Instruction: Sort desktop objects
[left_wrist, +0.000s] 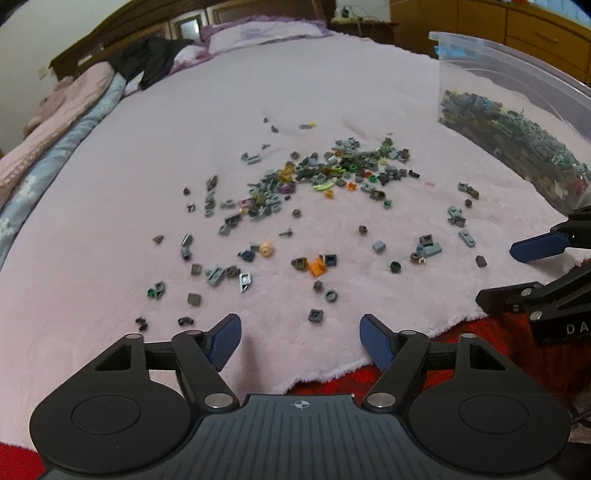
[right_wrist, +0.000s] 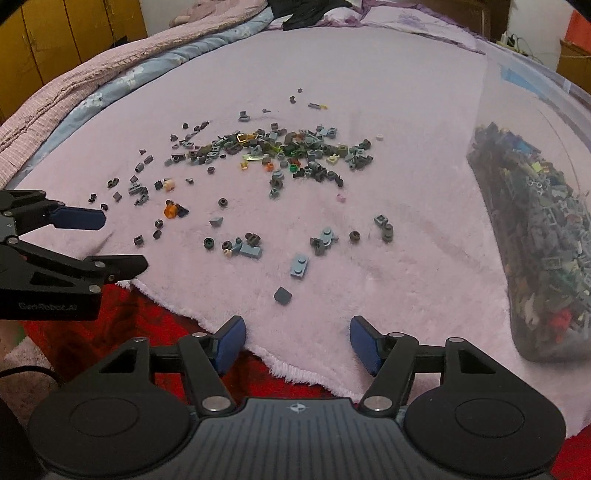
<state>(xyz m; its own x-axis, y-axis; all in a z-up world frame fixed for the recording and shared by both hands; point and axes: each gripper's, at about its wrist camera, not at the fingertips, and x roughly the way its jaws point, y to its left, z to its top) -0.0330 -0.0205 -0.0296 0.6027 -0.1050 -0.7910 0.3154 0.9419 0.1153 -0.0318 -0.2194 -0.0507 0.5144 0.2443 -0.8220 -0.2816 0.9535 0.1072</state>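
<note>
Several small toy bricks, mostly grey with a few orange, green and yellow ones, lie scattered on a pink fleece blanket (left_wrist: 332, 85), densest in a pile (left_wrist: 332, 173) (right_wrist: 273, 151) at mid-bed. An orange brick (left_wrist: 317, 268) (right_wrist: 170, 211) lies nearer. My left gripper (left_wrist: 301, 341) stands open above the blanket's near edge, nothing between its blue pads. My right gripper (right_wrist: 297, 341) is open too, over the blanket's front edge, with a dark grey tile (right_wrist: 282, 295) just ahead of it. Each gripper shows at the side of the other's view.
A clear plastic bin (left_wrist: 517, 122) (right_wrist: 535, 229) part-filled with bricks stands on the right of the bed. Folded pink and blue bedding (left_wrist: 55, 122) runs along the left side. A red cover (right_wrist: 147, 325) shows under the blanket's front edge. Pillows and dark clothing lie at the head.
</note>
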